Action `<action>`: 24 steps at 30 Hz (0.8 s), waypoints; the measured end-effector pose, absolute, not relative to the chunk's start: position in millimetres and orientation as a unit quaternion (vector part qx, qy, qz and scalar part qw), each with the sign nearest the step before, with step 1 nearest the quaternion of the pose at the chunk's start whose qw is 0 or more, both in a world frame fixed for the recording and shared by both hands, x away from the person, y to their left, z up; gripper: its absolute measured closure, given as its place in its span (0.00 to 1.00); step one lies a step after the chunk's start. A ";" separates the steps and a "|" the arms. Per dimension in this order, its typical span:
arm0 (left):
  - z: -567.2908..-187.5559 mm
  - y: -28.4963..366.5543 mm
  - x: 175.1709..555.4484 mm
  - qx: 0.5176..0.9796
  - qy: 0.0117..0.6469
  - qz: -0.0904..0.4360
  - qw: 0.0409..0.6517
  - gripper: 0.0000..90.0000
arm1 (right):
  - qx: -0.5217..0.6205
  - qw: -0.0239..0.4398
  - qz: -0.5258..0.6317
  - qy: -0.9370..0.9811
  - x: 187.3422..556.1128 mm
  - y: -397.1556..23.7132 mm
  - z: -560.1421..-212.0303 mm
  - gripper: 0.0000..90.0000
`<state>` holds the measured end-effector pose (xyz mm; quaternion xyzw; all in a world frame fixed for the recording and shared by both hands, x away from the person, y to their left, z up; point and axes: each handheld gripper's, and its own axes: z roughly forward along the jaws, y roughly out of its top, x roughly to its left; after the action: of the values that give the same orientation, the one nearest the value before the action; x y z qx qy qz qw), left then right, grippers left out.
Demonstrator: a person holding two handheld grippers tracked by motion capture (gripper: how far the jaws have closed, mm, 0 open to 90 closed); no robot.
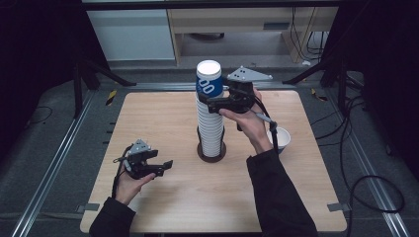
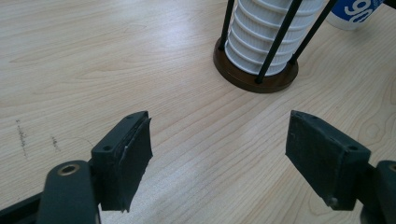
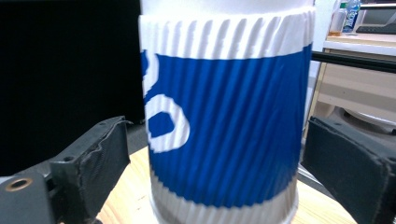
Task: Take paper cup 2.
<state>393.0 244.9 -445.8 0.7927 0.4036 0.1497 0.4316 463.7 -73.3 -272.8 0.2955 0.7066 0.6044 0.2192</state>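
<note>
Two grippers over a wooden surface (image 1: 163, 118), landmark is the cup stack (image 1: 211, 128) in its dark round holder (image 1: 212, 153), roughly mid-surface. Stack is white ribbed cups between thin black rods; holder base and rods also seen in the left gripper view (image 2: 256, 77).

Right gripper (image 1: 215, 102) is up at the top of the stack, coming in from the stack's right, held level. Blue cup (image 1: 209, 81) with white lettering sits topmost on the stack, upright, white rim up. In the right gripper view the blue cup (image 3: 224, 121) stands between the fingers (image 3: 100, 158); a gap shows on both sides, pads not pressing, so released around the cup, not grasping it.

Left gripper (image 1: 157, 169) sits low, left of and nearer the person than the stack, well apart from it, pointing toward the holder. Left gripper view: fingers (image 2: 128, 154) spread wide, nothing between them, bare wood under them.

Small white cup (image 1: 281, 138) stands on the surface right of the stack, just beside the right forearm; same blue-print cup edge shows past the holder in the left gripper view (image 2: 355, 14).

Dark sleeves on both arms.
</note>
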 end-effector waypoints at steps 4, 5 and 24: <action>-446.0 245.3 393.0 0.791 0.406 0.149 0.433 0.24 | 0.298 0.217 0.603 0.707 469.3 -67.8 -275.3 0.10; -446.0 245.1 393.0 0.792 0.404 0.149 0.433 0.24 | 0.297 0.219 0.600 0.710 470.6 -65.5 -275.9 0.11; -446.3 244.6 393.0 0.794 0.402 0.148 0.431 0.24 | 0.295 0.234 0.603 0.703 469.5 -64.9 -265.8 0.21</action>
<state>393.0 244.6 -446.3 0.7937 0.4024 0.1480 0.4314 469.5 -64.9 -265.8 0.2950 0.7033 0.6030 0.2339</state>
